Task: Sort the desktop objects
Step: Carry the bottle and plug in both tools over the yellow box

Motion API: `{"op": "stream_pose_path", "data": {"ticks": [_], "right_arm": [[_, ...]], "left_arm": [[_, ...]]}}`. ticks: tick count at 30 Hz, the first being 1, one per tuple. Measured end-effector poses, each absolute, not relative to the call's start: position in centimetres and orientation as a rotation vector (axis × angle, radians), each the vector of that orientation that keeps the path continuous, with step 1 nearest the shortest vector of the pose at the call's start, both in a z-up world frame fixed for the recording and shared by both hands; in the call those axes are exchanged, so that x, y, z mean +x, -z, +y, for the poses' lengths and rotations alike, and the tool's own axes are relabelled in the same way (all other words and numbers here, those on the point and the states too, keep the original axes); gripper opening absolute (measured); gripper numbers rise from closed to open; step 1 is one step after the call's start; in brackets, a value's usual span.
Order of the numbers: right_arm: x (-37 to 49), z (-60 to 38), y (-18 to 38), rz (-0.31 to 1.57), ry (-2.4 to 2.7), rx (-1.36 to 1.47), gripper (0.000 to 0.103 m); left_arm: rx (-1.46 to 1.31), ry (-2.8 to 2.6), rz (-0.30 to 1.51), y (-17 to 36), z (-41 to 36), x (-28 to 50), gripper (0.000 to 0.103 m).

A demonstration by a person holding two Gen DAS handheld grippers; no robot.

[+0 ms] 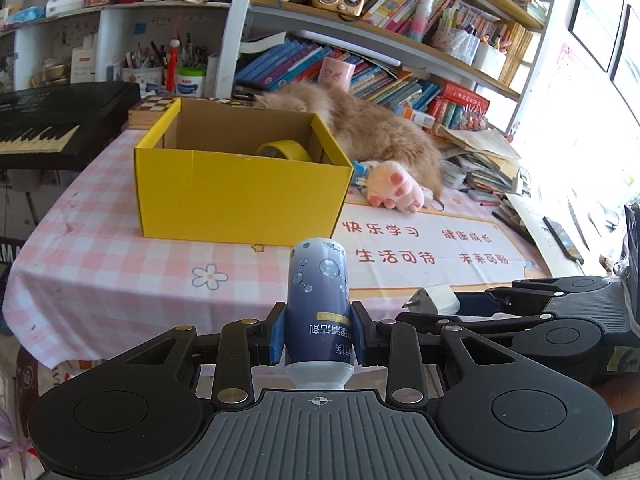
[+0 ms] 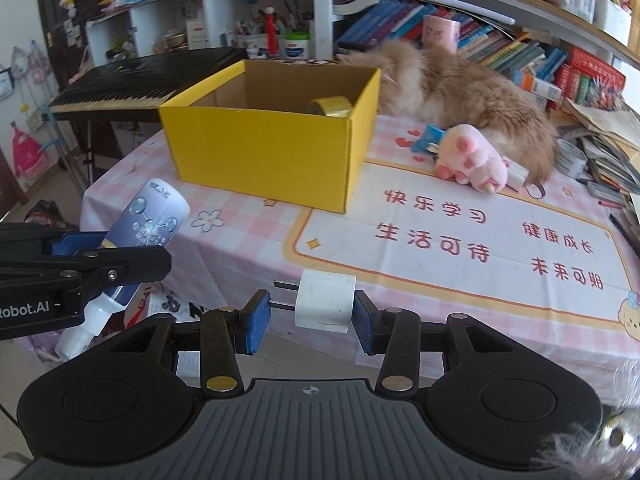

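My left gripper (image 1: 318, 334) is shut on a blue bottle (image 1: 318, 292) with a white cap, held bottom-forward near the table's front edge; it also shows in the right wrist view (image 2: 150, 224). My right gripper (image 2: 306, 318) is shut on a white plug adapter (image 2: 325, 302), prongs pointing left; the adapter also shows in the left wrist view (image 1: 436, 298). An open yellow box (image 1: 240, 196) stands ahead on the checked tablecloth, with a yellow tape roll (image 1: 285, 150) inside. In the right wrist view the box (image 2: 272, 152) and tape (image 2: 332, 106) sit ahead to the left.
A fluffy cat (image 1: 384, 132) lies behind the box, with a plush pink paw (image 1: 396, 186) and a blue packet (image 2: 428, 138) beside it. A black keyboard (image 1: 52, 120) is at far left. Book and paper piles (image 1: 484, 160) crowd the right; shelves stand behind.
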State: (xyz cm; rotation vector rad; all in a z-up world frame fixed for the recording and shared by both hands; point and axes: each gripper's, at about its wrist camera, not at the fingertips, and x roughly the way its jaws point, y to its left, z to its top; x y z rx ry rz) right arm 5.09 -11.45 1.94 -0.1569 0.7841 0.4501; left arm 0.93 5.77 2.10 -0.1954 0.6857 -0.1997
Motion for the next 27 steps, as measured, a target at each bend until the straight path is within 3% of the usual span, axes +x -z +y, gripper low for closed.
{"op": "stream_pose_path", "data": {"ticks": [27], "right_arm": [[5.2,-8.6,-1.8,0.811,-0.545,-0.212,0.041]], "left_arm": [[-0.218,0.136,0.690,-2.2,8.2,0.9,0.031]]}}
